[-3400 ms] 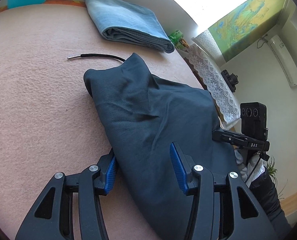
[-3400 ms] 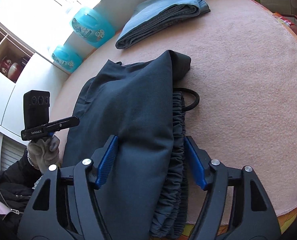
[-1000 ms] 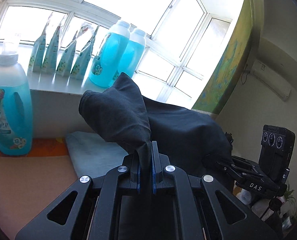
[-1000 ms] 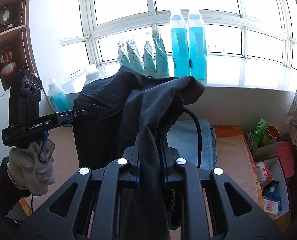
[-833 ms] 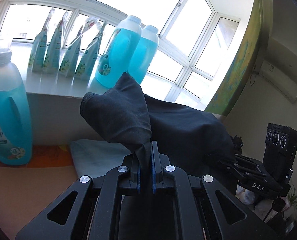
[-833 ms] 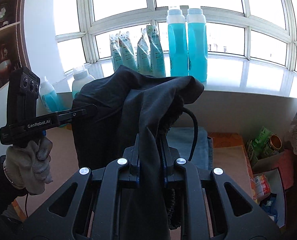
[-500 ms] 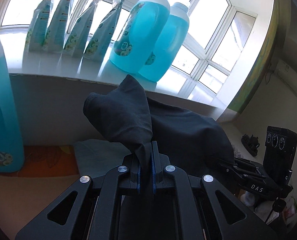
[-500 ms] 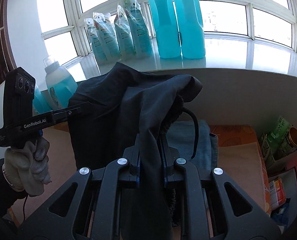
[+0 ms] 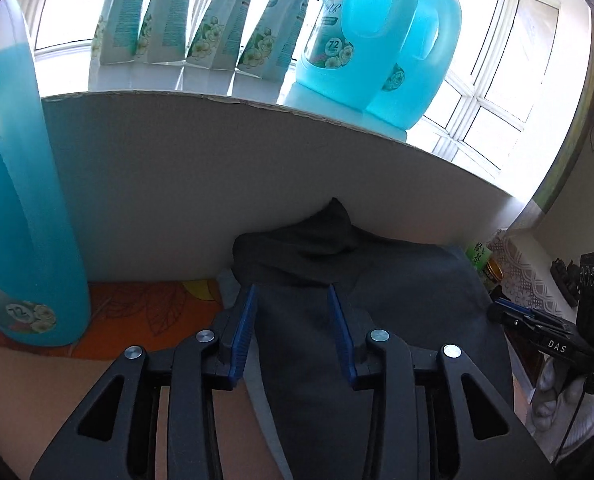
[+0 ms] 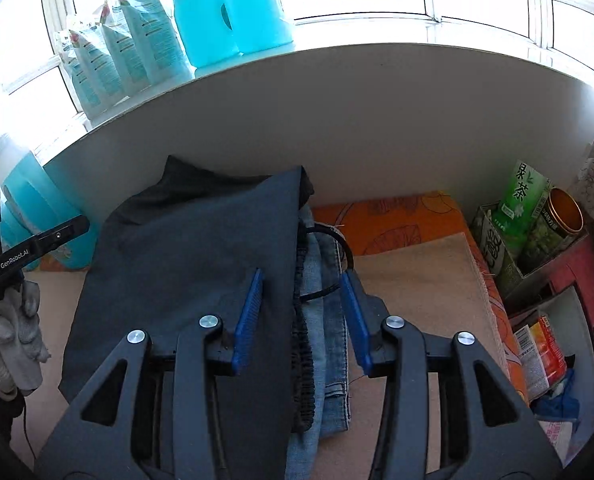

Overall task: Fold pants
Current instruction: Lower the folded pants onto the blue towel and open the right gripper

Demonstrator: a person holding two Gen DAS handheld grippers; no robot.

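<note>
Counted: two grippers, left and right; one dark pants; one folded jeans; three blue detergent bottles; four refill pouches; one tea carton.

A beige blanket over an orange patterned sheet covers the surface. Folded blue jeans lie directly on the blanket, against the wall; the dark folded pants rest on top of the jeans.

left gripper: black frame, blue pads, silver screws
right gripper: same build
right hand: white glove
left hand: grey-white glove
</note>
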